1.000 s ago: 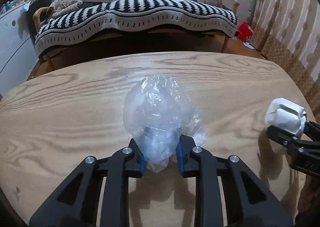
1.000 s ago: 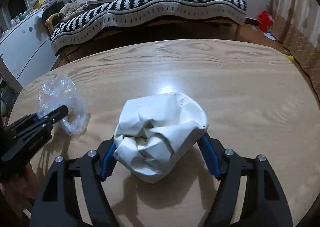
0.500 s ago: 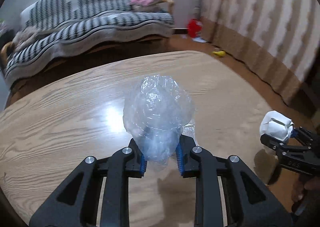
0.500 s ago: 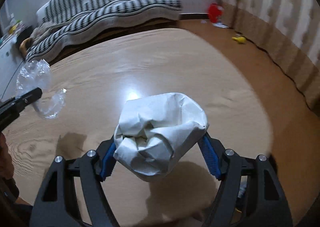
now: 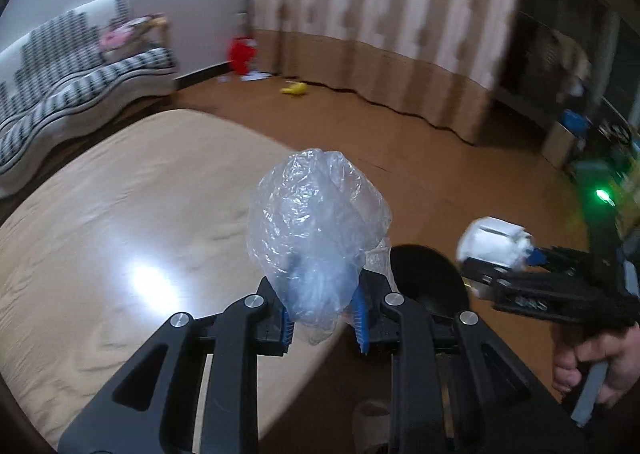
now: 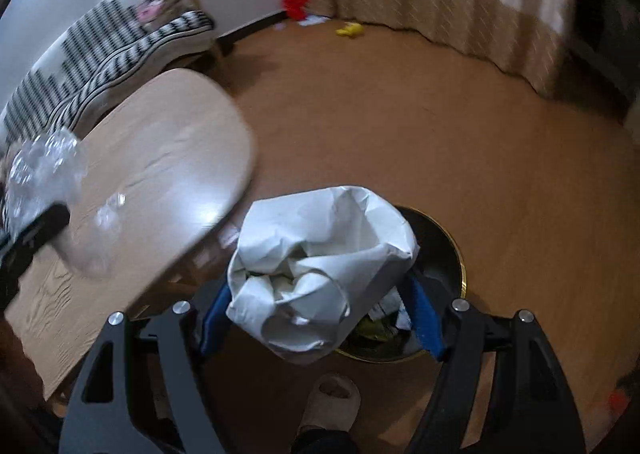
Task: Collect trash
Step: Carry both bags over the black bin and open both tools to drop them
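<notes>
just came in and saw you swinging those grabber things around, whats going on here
A person is clearing trash with a handheld gripper in each hand. The left gripper is shut on a crumpled clear plastic bag, held above the edge of the wooden table. The right gripper clamps a crumpled wad of white paper right over a dark round trash bin on the floor, which already has some rubbish inside. Nothing has been dropped in yet.

Crinkled clear plastic bag (image 5: pixel 316 230), glossy; crumpled white paper wad (image 6: pixel 320 270), matt; pale oval wooden table (image 5: pixel 120 222), grained, shiny; round black bin (image 6: pixel 440 250), brass-coloured rim.
</notes>
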Action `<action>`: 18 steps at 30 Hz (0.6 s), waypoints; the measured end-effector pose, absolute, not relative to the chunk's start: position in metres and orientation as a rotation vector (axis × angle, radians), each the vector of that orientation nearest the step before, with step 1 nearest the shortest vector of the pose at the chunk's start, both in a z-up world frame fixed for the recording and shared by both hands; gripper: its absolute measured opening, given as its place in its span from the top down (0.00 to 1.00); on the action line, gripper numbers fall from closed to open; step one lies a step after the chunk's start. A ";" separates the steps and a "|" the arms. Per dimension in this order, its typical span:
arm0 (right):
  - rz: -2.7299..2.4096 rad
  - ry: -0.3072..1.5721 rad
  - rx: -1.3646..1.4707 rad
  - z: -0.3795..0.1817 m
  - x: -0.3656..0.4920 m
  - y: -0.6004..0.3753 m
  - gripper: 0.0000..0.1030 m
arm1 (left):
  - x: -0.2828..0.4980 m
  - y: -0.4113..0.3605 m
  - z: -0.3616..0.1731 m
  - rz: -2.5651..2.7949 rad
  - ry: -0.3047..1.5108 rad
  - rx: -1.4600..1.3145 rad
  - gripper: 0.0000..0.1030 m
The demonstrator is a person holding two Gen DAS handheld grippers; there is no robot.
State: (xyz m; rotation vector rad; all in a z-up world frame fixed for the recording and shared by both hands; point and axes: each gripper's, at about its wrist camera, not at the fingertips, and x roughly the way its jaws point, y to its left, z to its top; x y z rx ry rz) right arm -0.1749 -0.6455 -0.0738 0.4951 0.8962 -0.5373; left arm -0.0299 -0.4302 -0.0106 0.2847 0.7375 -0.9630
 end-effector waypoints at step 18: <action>-0.580 0.998 0.646 -0.119 -0.174 -0.711 0.28 | -0.056 -0.526 -0.065 -1.114 0.791 0.400 0.78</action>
